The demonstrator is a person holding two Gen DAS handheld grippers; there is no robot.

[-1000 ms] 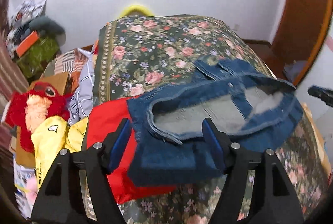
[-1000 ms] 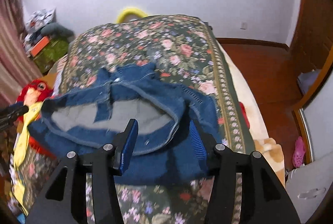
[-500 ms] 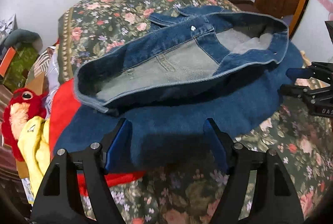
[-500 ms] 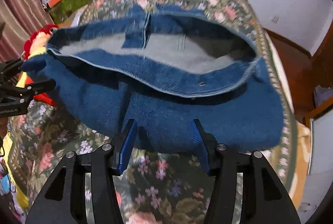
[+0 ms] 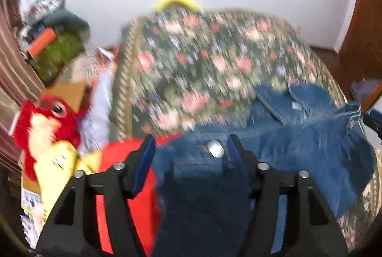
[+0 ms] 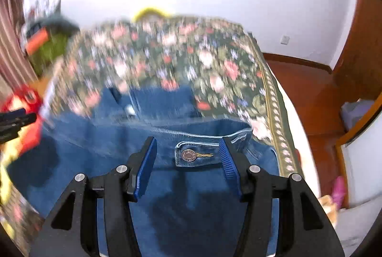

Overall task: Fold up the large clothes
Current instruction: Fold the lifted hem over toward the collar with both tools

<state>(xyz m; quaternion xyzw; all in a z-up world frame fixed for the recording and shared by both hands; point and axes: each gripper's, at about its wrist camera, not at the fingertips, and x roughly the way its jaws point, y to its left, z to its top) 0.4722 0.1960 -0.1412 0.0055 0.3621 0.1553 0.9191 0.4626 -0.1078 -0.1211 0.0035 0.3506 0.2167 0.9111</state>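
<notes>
A blue denim jacket [image 5: 298, 137] lies on the near end of a floral bedspread [image 5: 214, 58]; it also shows in the right wrist view [image 6: 167, 137]. My left gripper [image 5: 191, 152] is open, its jaws wide apart over the jacket's left hem, with a metal button [image 5: 215, 149] between them. My right gripper [image 6: 187, 154] is open over the jacket's right hem, with a buttoned tab [image 6: 191, 156] between its jaws. Both views are blurred by motion. Neither gripper holds the cloth.
A red garment [image 5: 124, 175] lies under the jacket's left side. A red and yellow plush toy [image 5: 45, 128] and piled clutter [image 5: 52, 42] sit left of the bed [image 6: 167, 58]. Wooden floor [image 6: 308, 89] and a door lie to the right.
The jacket, held up and spread half a second ago, now lies lower on the bed. Both grippers have dropped close over its near hem and stay open.
</notes>
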